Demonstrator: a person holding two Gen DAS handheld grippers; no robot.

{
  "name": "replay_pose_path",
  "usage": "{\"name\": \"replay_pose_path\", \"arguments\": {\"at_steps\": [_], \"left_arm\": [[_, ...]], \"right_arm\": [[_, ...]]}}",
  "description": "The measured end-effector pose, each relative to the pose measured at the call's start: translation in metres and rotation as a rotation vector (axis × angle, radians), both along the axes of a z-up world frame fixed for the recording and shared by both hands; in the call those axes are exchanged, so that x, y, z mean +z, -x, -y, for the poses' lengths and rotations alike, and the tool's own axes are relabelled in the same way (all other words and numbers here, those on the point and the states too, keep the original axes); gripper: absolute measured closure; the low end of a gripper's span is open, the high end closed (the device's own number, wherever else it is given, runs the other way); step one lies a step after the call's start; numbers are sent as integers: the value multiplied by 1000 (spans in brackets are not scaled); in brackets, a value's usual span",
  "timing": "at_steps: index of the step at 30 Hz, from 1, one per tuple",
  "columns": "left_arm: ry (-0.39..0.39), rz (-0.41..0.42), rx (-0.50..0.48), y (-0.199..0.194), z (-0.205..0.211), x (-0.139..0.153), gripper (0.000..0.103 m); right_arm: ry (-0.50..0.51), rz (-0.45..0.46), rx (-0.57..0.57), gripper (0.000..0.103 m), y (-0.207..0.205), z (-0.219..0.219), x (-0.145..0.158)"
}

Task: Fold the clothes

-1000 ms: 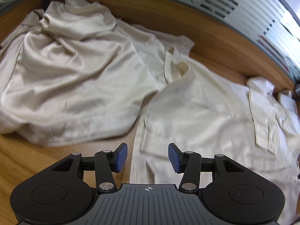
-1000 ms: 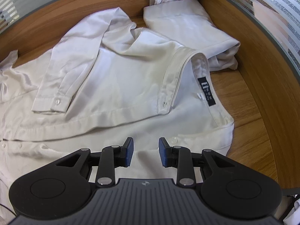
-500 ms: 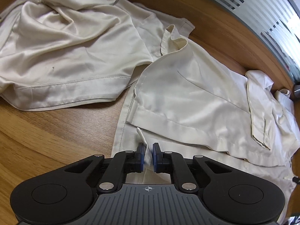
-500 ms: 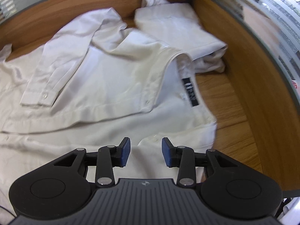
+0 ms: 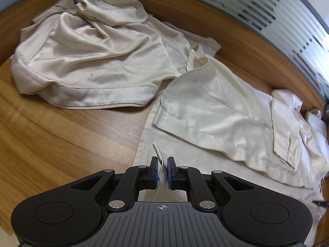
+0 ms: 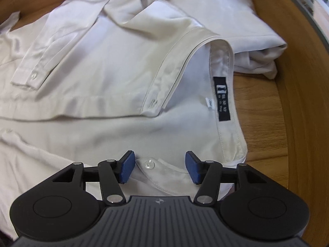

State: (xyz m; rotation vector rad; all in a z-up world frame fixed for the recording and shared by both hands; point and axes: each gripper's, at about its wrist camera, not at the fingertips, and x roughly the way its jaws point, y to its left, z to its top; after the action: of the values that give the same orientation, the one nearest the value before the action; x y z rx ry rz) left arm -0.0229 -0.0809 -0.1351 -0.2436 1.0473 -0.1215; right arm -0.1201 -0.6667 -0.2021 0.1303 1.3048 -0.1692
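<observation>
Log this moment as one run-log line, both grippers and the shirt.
left gripper: shut on shirt hem | right gripper: open over collar button | crumpled garment: untouched

Wooden table (image 5: pixel 61 144), raised wooden rim — striped frosted glass (image 5: pixel 277 10)

Left wrist view: looks from low over the desk (image 5: pixel 61 144), forward past the left gripper (image 5: pixel 162 169), toward the far edge and glass wall, close to the shirt (image 5: pixel 216 107).
Right wrist view: hovers closer, looking steeply down past the right gripper (image 6: pixel 159 168) at the collar (image 6: pixel 185 47), by the desk's right edge.
Shared: the same shirt, its cuffed sleeve (image 5: pixel 285 127) in both.
</observation>
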Motion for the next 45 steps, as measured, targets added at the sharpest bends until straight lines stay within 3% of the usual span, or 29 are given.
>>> {"name": "replay_pose_path", "arguments": {"at_steps": [3,4,8,9,12,13,17,24,28,31,33,35,37,42,43,45], "left_arm": [[-7,7,23,7,2,2,92],[-12,8,26,9,3,2,92],[-28,0,31,14,6,-2,92],[-31,-3,32,15,6,-3,92],[-39,-14,33,17,5,-6,92],[-42,-15,33,17,4,-6,92],[-48,1,36,17,2,-3,93],[-61,108,49,-2,2,20,98],[-70,133,39,-28,4,20,98],[-42,97,10,-43,8,13,96],[-4,60,-15,-49,11,8,89],[38,24,-43,-50,14,3,61],[64,-8,-63,-48,18,-4,48],[133,-102,-71,-55,25,-28,47],[132,-118,-73,-56,27,-32,50],[134,-138,-76,-55,29,-37,66]], "right_arm": [[-17,-13,43,46,6,-5,0],[-23,-15,53,54,7,-7,0],[-34,7,60,67,14,-15,1],[-33,13,62,77,15,-17,1],[-14,45,60,85,21,-22,8],[-7,56,59,92,24,-24,10],[23,109,45,92,32,-29,23],[113,286,-33,92,22,-9,69],[127,307,-61,92,5,4,73],[130,283,-49,92,-6,4,62],[137,267,-37,92,-11,3,55],[137,256,-40,92,-12,1,49],[135,247,-49,92,-11,1,46],[134,226,-60,91,-7,3,43],[135,223,-60,91,-7,4,43],[134,221,-60,91,-5,5,44]]}}
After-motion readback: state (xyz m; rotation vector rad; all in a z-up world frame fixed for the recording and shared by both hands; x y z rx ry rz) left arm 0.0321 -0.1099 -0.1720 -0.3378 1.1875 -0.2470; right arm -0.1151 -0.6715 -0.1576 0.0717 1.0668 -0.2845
